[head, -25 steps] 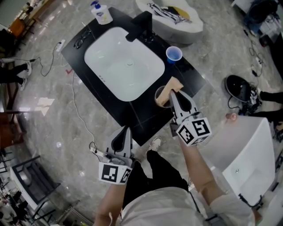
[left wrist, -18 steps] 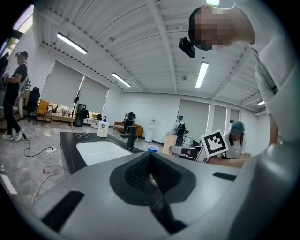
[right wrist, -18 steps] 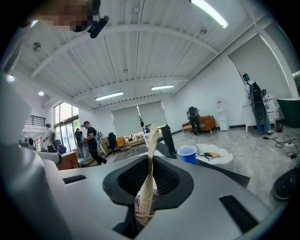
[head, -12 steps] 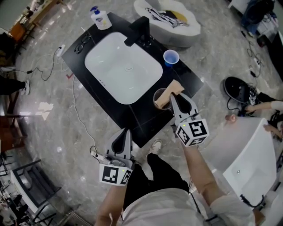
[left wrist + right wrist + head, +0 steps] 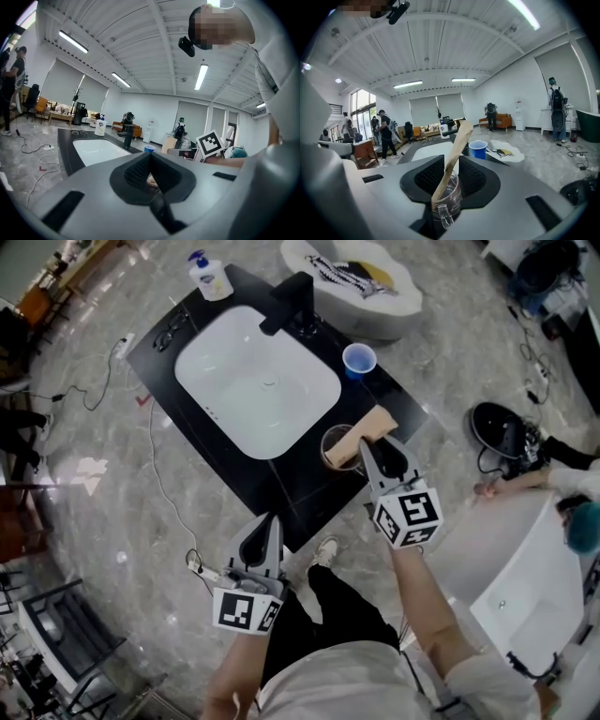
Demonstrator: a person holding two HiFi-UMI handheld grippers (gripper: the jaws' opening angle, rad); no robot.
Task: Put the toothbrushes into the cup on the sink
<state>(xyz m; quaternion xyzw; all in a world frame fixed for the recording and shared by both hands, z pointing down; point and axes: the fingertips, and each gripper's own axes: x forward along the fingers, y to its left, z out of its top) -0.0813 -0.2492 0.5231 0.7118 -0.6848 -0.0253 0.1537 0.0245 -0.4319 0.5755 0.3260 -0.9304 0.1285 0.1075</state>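
A black counter (image 5: pixel 292 491) holds a white sink basin (image 5: pixel 258 381). Near the counter's right corner stands a clear glass cup (image 5: pixel 328 439). A tan toothbrush pack (image 5: pixel 364 431) leans with its lower end in that cup. My right gripper (image 5: pixel 380 442) is shut on the pack. In the right gripper view the pack (image 5: pixel 454 150) rises between the pads and the glass cup (image 5: pixel 447 201) shows below them. My left gripper (image 5: pixel 263 526) hangs over the floor in front of the counter, shut and holding nothing (image 5: pixel 151 180).
A black faucet (image 5: pixel 292 301), a blue cup (image 5: pixel 358 360), a soap bottle (image 5: pixel 208 273) and glasses (image 5: pixel 171 331) sit on the counter. A cable (image 5: pixel 159 465) trails on the floor at left. A white tub (image 5: pixel 520 577) stands at right, and a person's arm reaches over it.
My right gripper and the pack have barely shifted over the glass cup. The left gripper stays put. A person at the far right has moved nearer the tub.
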